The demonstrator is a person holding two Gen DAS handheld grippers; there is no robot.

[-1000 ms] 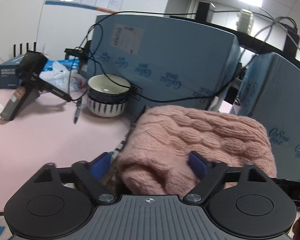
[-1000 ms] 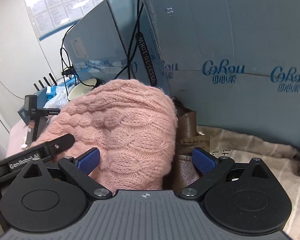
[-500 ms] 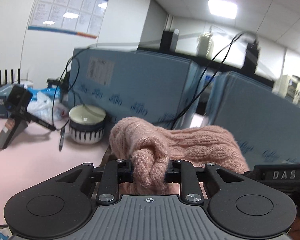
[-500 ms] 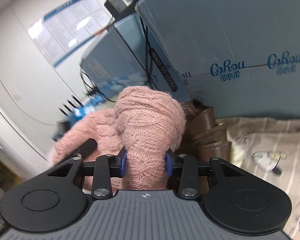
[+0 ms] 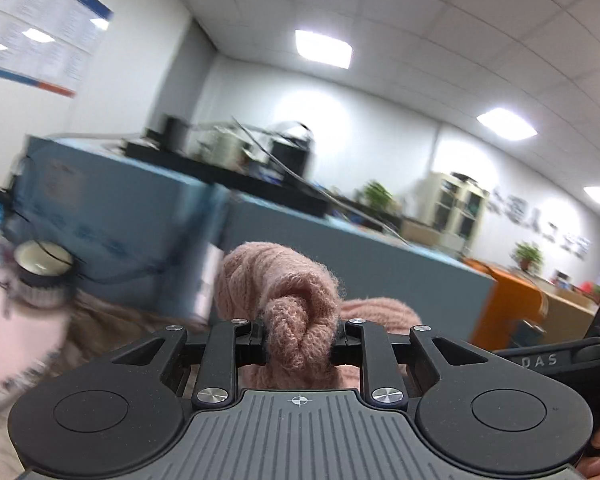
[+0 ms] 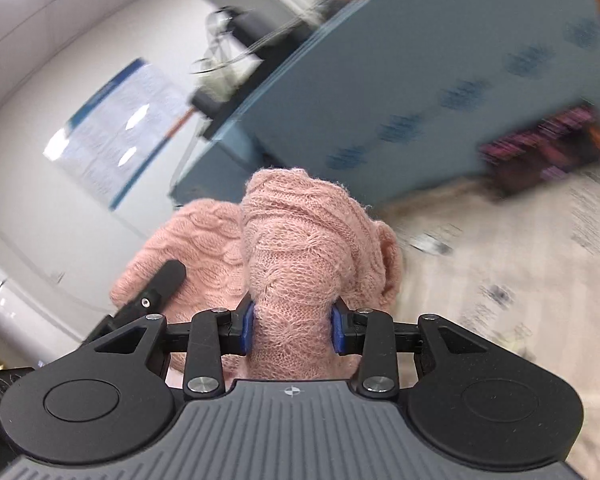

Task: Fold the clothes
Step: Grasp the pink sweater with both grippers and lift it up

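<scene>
Blue cartons (image 6: 440,92) fill the background, blurred. Pink cable-knit sweater (image 6: 296,240) is bunched and lifted between both tools. Right gripper (image 6: 293,326) is clamped on a thick wad; left gripper (image 5: 299,340) is pinched nearly closed on a thinner fold.

Each camera rides on the back of its own gripper, looking forward along the fingers (image 5: 342,336) from very close.

The left one sits nearly level and takes in the blue partition (image 5: 148,216), far wall and ceiling.

The right one is rolled to one side, so its partition (image 6: 420,92) slants.

Both share the pink knitted garment (image 5: 300,304) (image 6: 300,248), bunched just ahead of each lens.
</scene>
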